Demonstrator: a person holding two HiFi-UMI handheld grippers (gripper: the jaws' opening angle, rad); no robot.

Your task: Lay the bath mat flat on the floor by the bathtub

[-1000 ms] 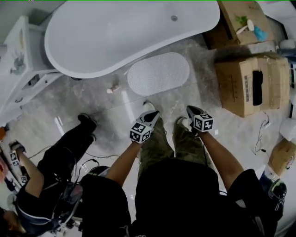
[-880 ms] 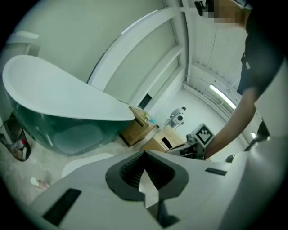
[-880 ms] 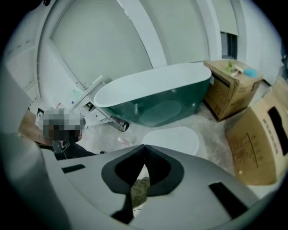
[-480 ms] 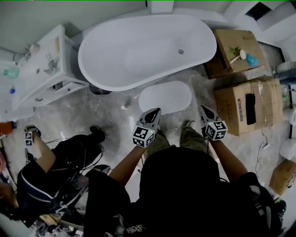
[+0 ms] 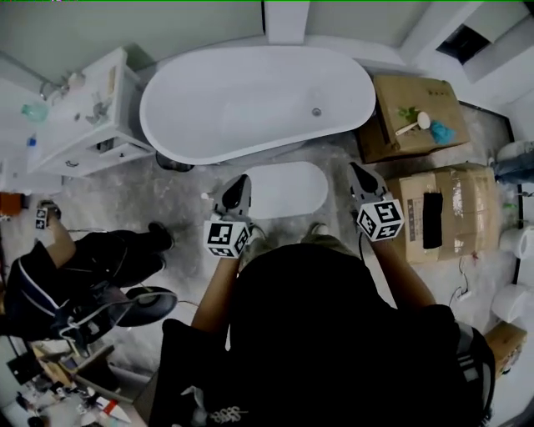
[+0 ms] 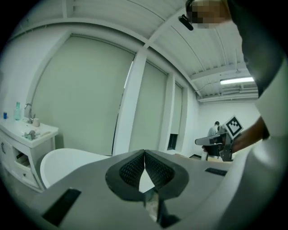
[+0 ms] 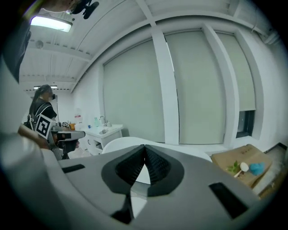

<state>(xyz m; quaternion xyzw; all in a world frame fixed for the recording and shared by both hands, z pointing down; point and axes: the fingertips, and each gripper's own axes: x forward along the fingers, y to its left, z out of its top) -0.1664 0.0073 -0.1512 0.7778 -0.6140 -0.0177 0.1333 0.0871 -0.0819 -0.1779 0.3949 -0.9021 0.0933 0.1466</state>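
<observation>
The white oval bath mat (image 5: 288,188) lies flat on the marble floor just in front of the white bathtub (image 5: 250,96). My left gripper (image 5: 237,188) hangs in the air over the mat's left end, shut and holding nothing. My right gripper (image 5: 360,177) is raised to the right of the mat, also shut and holding nothing. In the left gripper view the jaw tips (image 6: 144,152) meet, with the bathtub (image 6: 67,159) rim beyond. In the right gripper view the tips (image 7: 144,147) touch too, above the bathtub (image 7: 130,143).
A white vanity cabinet (image 5: 79,113) stands left of the tub. Cardboard boxes (image 5: 409,117) sit to the right, one (image 5: 446,213) nearer me. A second person (image 5: 75,267) crouches at the left among cables. A white pillar (image 5: 286,21) rises behind the tub.
Both grippers have risen well above the floor and now point nearly level. The head view has pulled up and back, so the tub and mat look smaller. The mat has stayed put.
</observation>
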